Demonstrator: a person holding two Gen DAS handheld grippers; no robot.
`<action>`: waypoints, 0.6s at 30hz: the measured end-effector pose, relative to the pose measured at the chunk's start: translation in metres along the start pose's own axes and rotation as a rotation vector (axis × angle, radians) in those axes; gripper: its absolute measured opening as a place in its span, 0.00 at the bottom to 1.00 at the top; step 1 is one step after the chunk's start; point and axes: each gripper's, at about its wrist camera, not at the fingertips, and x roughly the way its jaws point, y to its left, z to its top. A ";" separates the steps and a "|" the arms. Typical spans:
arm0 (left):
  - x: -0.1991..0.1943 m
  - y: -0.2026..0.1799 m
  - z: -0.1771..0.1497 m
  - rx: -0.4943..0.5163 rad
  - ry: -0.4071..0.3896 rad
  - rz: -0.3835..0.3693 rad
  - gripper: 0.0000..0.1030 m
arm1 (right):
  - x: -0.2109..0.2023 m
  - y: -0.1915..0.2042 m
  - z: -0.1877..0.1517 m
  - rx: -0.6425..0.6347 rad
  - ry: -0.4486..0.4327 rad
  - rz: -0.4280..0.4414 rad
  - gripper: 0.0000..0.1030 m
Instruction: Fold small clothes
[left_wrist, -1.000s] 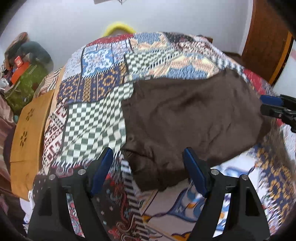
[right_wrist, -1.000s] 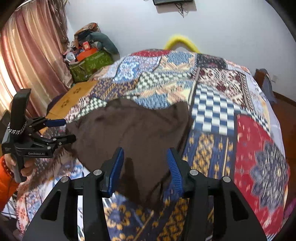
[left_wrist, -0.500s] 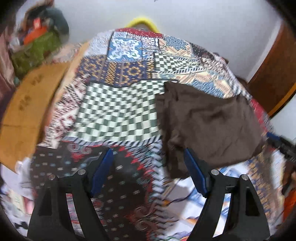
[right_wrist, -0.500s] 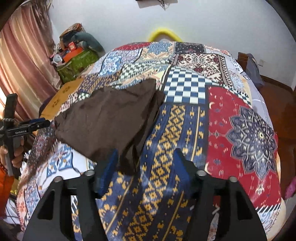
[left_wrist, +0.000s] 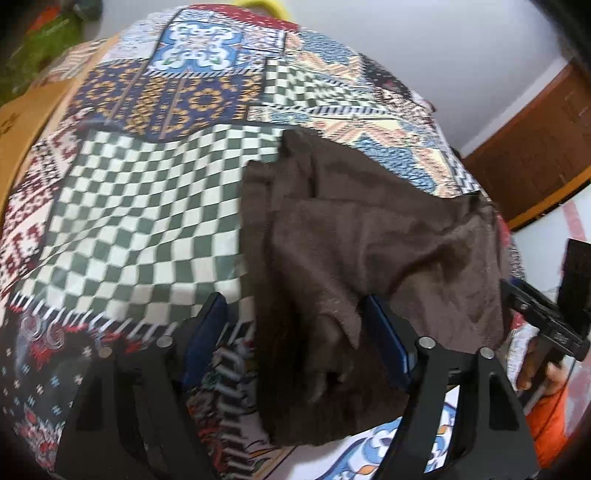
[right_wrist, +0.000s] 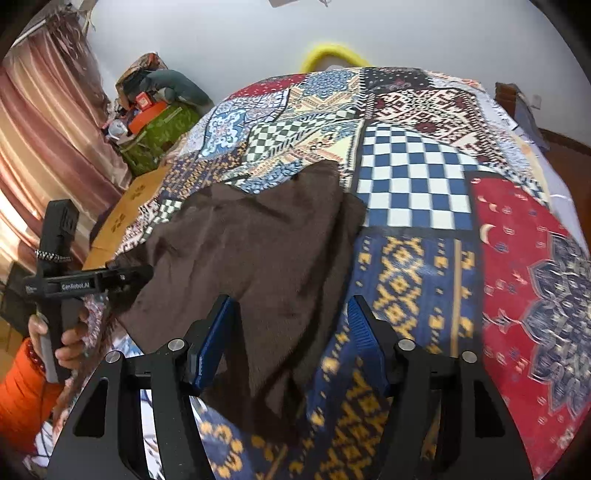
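Note:
A dark brown garment (left_wrist: 369, 258) lies rumpled on the patchwork bedspread (left_wrist: 147, 203); it also shows in the right wrist view (right_wrist: 258, 251). My left gripper (left_wrist: 295, 343) is open, its jaws either side of the garment's near left edge, with cloth between them. My right gripper (right_wrist: 288, 339) is open over the garment's near right corner. Each gripper shows in the other's view, the left gripper (right_wrist: 122, 277) at the cloth's left edge and the right gripper (left_wrist: 535, 317) at its right edge.
The patchwork bedspread (right_wrist: 443, 221) covers the whole bed. A wooden board (right_wrist: 129, 206) and a green bag with clutter (right_wrist: 159, 133) stand at the left by a pink curtain (right_wrist: 44, 147). A brown door (left_wrist: 535, 155) is at the right.
Both grippers have swung back onto the garment, the left to its left edge and the right to its near right corner. The cloth looks more rumpled than a second ago.

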 end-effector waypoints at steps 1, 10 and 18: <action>0.002 -0.001 0.001 0.008 0.004 -0.004 0.71 | 0.003 0.002 0.001 -0.004 0.000 0.004 0.60; 0.001 -0.005 0.011 -0.010 -0.020 -0.053 0.19 | 0.013 0.008 0.004 0.004 0.012 0.041 0.22; -0.046 -0.040 -0.011 0.128 -0.129 0.085 0.15 | -0.021 0.034 -0.002 -0.018 -0.045 0.093 0.09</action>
